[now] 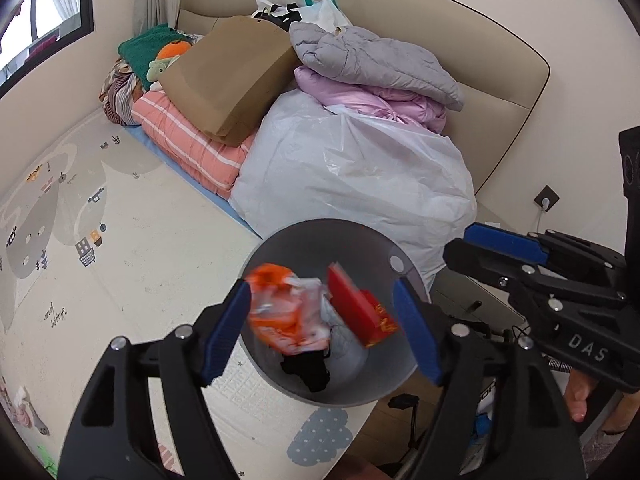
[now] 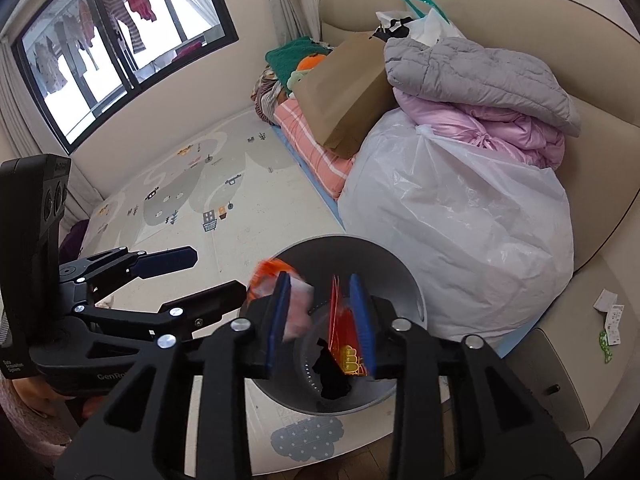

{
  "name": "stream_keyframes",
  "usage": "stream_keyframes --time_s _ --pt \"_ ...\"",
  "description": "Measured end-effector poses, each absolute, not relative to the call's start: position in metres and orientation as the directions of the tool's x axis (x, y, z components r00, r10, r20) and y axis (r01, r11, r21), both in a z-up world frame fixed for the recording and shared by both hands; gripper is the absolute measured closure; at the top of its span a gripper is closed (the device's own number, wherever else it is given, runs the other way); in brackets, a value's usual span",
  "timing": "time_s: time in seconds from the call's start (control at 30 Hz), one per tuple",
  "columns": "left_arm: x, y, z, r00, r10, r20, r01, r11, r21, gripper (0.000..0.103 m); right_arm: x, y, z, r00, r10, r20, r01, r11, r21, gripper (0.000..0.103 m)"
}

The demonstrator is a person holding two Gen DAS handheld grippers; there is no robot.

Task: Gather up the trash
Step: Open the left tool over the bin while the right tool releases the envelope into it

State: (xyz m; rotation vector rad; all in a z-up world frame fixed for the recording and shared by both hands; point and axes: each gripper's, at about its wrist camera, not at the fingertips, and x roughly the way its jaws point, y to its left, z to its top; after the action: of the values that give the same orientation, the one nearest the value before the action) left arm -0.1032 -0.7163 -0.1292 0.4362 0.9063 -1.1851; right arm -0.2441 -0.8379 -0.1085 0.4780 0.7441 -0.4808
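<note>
While both tongs hang over the grey bin [image 1: 394, 364] on the floor mat, the left tongs [image 1: 324, 332] gape wide around a blurred orange wrapper [image 1: 276, 312], and the right tongs [image 2: 322, 326] stand parted beside a red packet [image 2: 346, 340], gripping neither.

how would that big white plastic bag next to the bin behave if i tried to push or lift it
The white plastic bag looks thin and crinkled, so it would likely dent rather than slide stiffly. It bulges full and round, so probably bulky but soft. The pink quilt piled on top could slip off if it shifts.
</note>
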Motion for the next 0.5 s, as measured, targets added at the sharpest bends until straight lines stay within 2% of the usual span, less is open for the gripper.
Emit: stream_keyframes --time_s 0.27,0.37,0.5 --pt "-0.108 -0.708 -0.127 0.122 -0.599 -0.792 0.919 0.369 -0.138 0.030 -0.245 -0.840 -0.108 0.636 -0.227 -0.738 0.551 0.802 0.229 0.070" --pt "-0.101 -0.691 -0.125 0.158 -0.588 -0.793 0.900 0.417 -0.130 0.029 -0.235 -0.829 -0.108 0.643 -0.198 -0.740 0.511 0.830 0.222 0.063" --pt "-0.085 -0.654 -0.124 0.231 -0.566 -0.792 0.847 0.517 -0.122 0.029 -0.206 -0.803 -0.109 0.651 -0.136 -0.747 0.417 0.886 0.202 0.062"
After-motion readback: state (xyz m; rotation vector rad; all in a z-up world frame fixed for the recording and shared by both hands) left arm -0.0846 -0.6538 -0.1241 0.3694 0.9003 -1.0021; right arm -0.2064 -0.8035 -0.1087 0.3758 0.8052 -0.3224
